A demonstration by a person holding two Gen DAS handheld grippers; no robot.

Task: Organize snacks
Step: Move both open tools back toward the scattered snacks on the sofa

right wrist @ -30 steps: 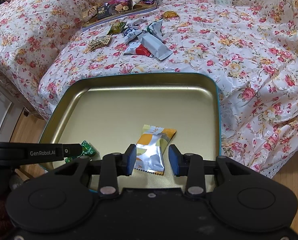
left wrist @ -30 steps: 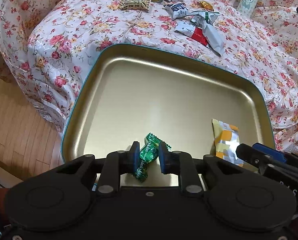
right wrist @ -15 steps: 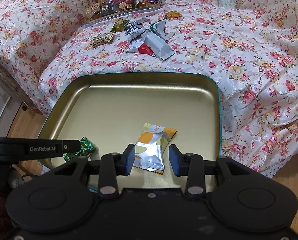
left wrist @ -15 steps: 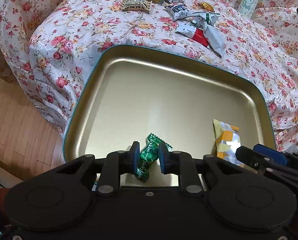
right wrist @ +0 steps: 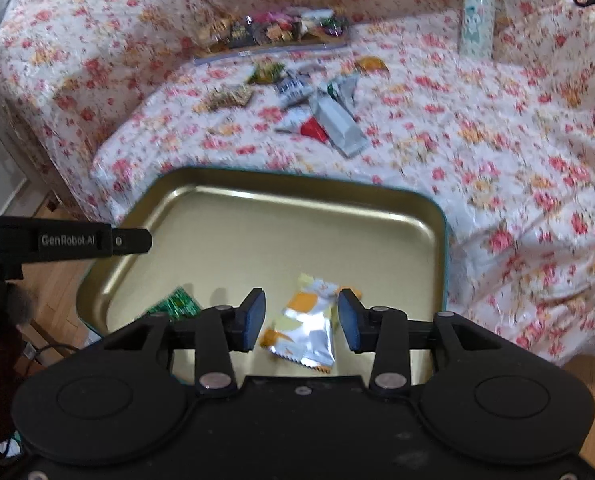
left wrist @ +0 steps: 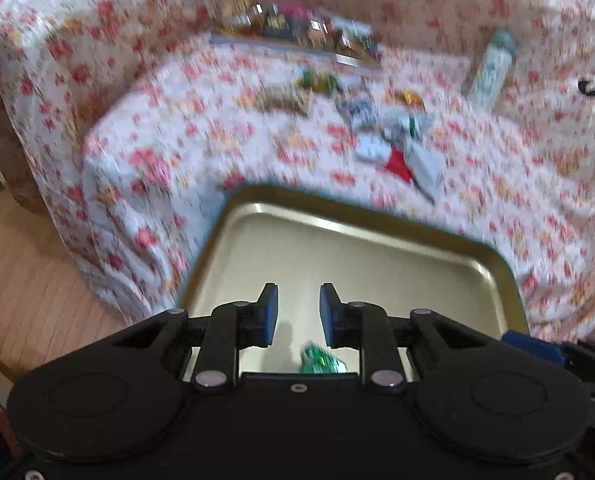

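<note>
A gold tray (left wrist: 377, 256) (right wrist: 281, 224) lies on the near edge of the floral bed. My left gripper (left wrist: 295, 312) is open and empty above the tray; a green candy (left wrist: 319, 362) (right wrist: 175, 304) lies on the tray below it. My right gripper (right wrist: 301, 318) is open and empty, raised over a yellow-and-silver snack packet (right wrist: 305, 328) that lies on the tray. Several loose snacks (right wrist: 317, 108) (left wrist: 389, 136) lie on the bedspread beyond the tray. The left gripper's finger (right wrist: 97, 240) shows at the left of the right wrist view.
A second tray full of sweets (right wrist: 273, 36) (left wrist: 301, 36) sits at the back of the bed. A pale bottle (right wrist: 477, 12) (left wrist: 493, 64) stands at the back right. Wooden floor (left wrist: 29, 280) lies to the left of the bed.
My left gripper has opened, let go of the green candy and lifted away from the tray. My right gripper has also risen. The candy now lies on the tray.
</note>
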